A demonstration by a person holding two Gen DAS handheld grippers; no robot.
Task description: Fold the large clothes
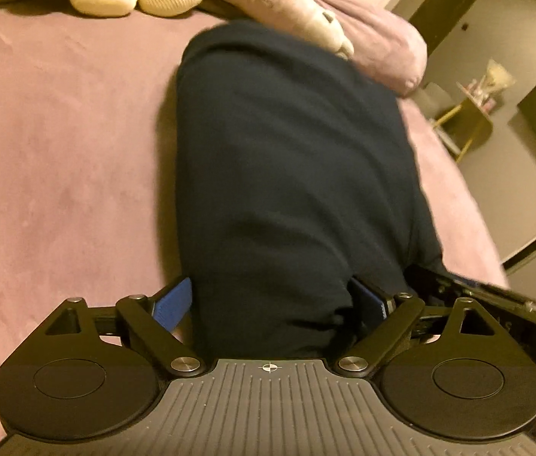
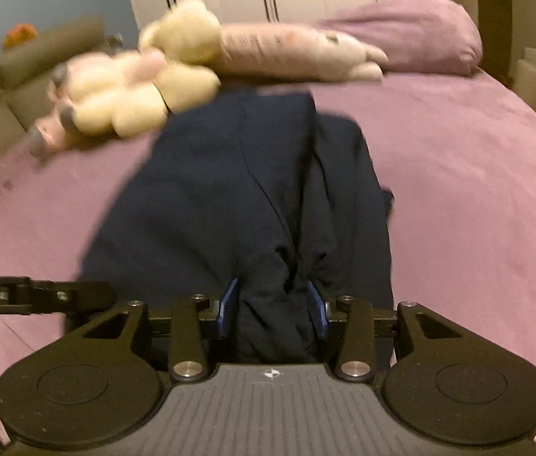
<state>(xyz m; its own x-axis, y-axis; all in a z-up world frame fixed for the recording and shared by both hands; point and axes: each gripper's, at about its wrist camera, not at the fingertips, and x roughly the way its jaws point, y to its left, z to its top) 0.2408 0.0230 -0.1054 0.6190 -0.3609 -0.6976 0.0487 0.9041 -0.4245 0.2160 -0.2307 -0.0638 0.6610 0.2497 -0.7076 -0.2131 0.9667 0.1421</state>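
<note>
At the head of the bed (image 2: 477,190) we see cream plush toys (image 2: 142,102), a long pink plush (image 2: 287,49) and a purple pillow (image 2: 412,34); the cream toys touch the far end of the dark navy garment (image 2: 237,190), so that end is crowded. The purple bedcover lies bare on both sides of the garment (image 1: 287,171), which runs lengthwise from us toward the pillow, with the bed's edge close on the right in the left wrist view. Both grippers sit low at the near end, side by side. Our left gripper (image 1: 271,304) has its jaws spread wide with cloth bunched between its blue pads (image 1: 175,302); we cannot tell whether they pinch it. Our right gripper (image 2: 271,307) is clenched on a gathered fold.
</note>
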